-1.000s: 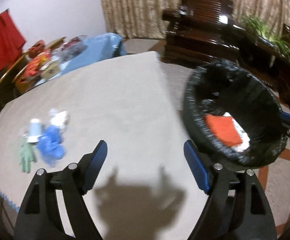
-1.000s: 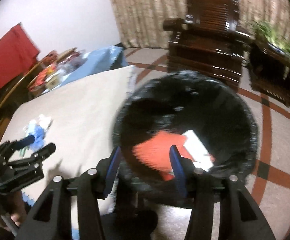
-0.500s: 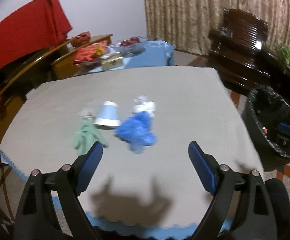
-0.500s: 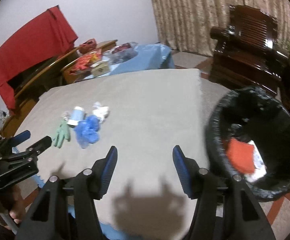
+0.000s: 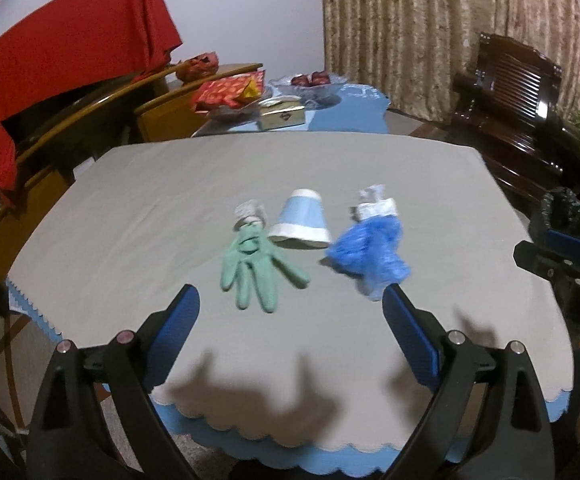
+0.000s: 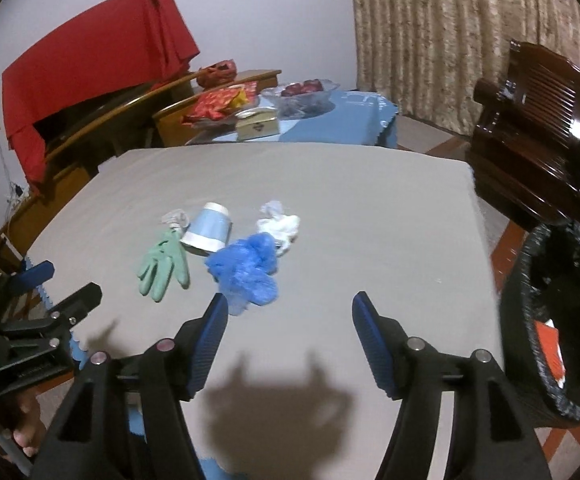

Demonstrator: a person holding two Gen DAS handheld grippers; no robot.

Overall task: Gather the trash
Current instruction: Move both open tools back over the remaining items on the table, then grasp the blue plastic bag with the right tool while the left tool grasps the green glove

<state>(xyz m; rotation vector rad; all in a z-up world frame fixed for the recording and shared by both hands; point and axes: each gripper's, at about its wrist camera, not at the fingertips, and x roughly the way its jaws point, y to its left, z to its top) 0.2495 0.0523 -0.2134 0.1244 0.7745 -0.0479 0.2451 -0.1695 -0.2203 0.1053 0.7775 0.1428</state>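
Both claws hang over the near edge of the desk [image 5: 137,200], the left claw [image 5: 290,304] spread wide and the right claw [image 6: 285,312] about half spread; both have just been opening and hold nothing. Ahead, mid-desk, lie a green glove [image 5: 255,266], a tipped paper cup [image 5: 302,224], a crumpled blue glove [image 5: 370,258] and a white wad [image 6: 279,226], with bare cloth all round. Off the desk's right edge stands the bin [image 6: 550,280].

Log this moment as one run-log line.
left gripper: open, empty | right gripper: open, empty | glove, cup: on table | bin: beside table
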